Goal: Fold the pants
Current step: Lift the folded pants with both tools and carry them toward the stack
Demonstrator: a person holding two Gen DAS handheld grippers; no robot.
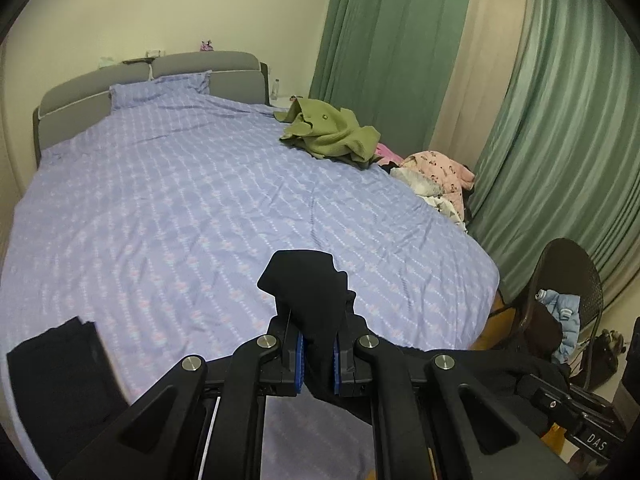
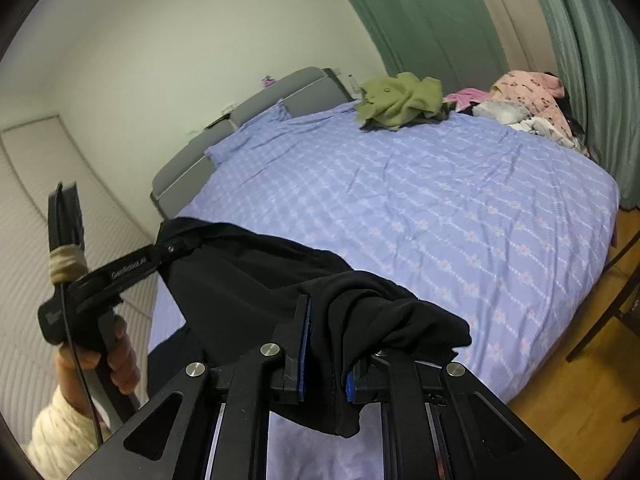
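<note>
Bedspread (image 1: 200,200), lilac and patterned, fills both views and gives me a wide landing place for the fold. At 1 o'clock on it, well apart from my work, lies an olive green garment (image 1: 332,130), with a pink heap of clothes (image 1: 440,172) beyond it toward 2 o'clock, just before the green curtains (image 1: 560,140). A dark folded piece (image 1: 60,364) sits at 8 o'clock in my left view, near the bed's edge; I cannot tell what it is.

Black pants (image 2: 248,280) hang in the air between my 2 tools, stretched above the near end of the bed. My right gripper (image 2: 326,344) is clamped on a bunched edge of them, cloth spilling over the fingers toward 3 o'clock. My left gripper (image 1: 318,346) is likewise clenched on a fold of the same cloth, which sticks up past the blue pads (image 1: 299,364). In the right view I see that left tool out at 9 o'clock, its tip buried in the far corner of the pants.

I judge the step in hand to be the lift and spread: both corners held, fabric taut, nothing laid down yet. Next I would need to lower both ends together onto the open spread at 12 o'clock, keeping tension so the cloth lands flat, before bringing 1 end over the other.
</note>
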